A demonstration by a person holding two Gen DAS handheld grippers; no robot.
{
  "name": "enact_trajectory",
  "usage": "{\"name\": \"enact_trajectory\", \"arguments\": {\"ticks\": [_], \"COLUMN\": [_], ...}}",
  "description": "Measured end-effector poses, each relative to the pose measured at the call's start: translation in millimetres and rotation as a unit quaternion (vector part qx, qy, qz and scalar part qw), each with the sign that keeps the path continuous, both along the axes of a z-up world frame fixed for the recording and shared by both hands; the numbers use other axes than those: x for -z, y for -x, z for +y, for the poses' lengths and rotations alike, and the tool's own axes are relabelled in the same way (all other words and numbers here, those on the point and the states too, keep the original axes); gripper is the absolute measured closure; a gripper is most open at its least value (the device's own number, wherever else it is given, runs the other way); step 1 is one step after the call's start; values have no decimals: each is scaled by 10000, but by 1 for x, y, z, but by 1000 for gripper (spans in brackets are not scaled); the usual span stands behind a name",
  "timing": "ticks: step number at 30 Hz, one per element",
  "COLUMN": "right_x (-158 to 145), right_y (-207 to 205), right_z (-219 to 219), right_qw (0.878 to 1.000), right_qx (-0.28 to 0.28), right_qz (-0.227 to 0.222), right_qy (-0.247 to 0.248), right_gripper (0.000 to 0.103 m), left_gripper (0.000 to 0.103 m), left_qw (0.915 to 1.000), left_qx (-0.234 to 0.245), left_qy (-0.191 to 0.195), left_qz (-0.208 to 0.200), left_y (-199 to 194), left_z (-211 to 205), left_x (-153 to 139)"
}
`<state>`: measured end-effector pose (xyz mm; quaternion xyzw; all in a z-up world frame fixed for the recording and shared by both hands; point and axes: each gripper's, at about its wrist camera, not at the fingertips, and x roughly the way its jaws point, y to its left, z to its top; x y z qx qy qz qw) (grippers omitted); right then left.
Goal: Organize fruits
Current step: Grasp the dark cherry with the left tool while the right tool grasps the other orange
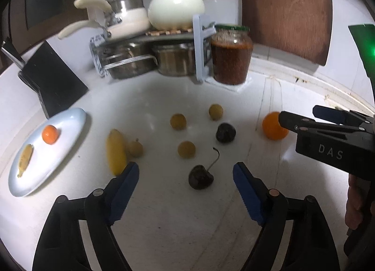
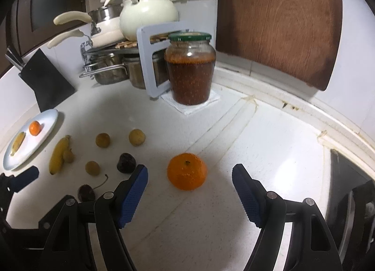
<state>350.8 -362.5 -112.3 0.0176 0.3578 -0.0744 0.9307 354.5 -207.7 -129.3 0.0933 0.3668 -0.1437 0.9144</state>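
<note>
On the white counter lie a dark cherry (image 1: 200,176) with a stem, a dark round fruit (image 1: 225,132), several tan longans (image 1: 178,121), a small banana (image 1: 115,151) and an orange (image 2: 186,171). A pale plate (image 1: 68,120) at the left holds a small orange (image 1: 50,134) and a banana piece (image 1: 25,159). My left gripper (image 1: 185,168) is open just above the cherry, which lies between its blue pads untouched. My right gripper (image 2: 189,170) is open with the orange between its fingertips, apart from both pads; it also shows in the left wrist view (image 1: 296,117).
A glass jar (image 2: 190,72) of red-brown preserve stands at the back beside a grey rack (image 2: 150,59) with steel pots and a white pot (image 2: 147,14). A black knife block (image 1: 52,81) stands behind the plate. A wooden board (image 2: 279,20) leans on the wall. A sink edge (image 2: 344,177) lies at the right.
</note>
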Motion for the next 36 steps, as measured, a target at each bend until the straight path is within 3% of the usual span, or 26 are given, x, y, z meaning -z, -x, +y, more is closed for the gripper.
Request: {"name": "enact_trajectory", "arguments": {"ticks": [10, 21, 28, 32, 36], "right_x": [16, 31, 34, 36, 37], "right_y": [-14, -31, -36, -39, -40], "right_z": [-3, -6, -7, -8, -6], "right_qw": [9996, 9987, 9985, 9982, 9979], "right_qx": [-130, -189, -239, -265, -316], "right_qz": [233, 467, 498, 544, 568], "right_qy": [5, -37, -18, -24, -30], "right_gripper": [28, 29, 37, 48, 52], "left_gripper": [32, 42, 52, 58, 71], "left_qw": [9991, 9981, 9979, 9979, 9977], "left_qx": [21, 13, 72, 116, 133], "left_qy": [-73, -110, -125, -96, 1], "left_qz": [422, 600, 633, 634, 671], "left_y": [-11, -20, -23, -24, -26], "left_z": [-6, -9, -12, -15, -14], "left_x": [24, 37, 41, 40, 40]}}
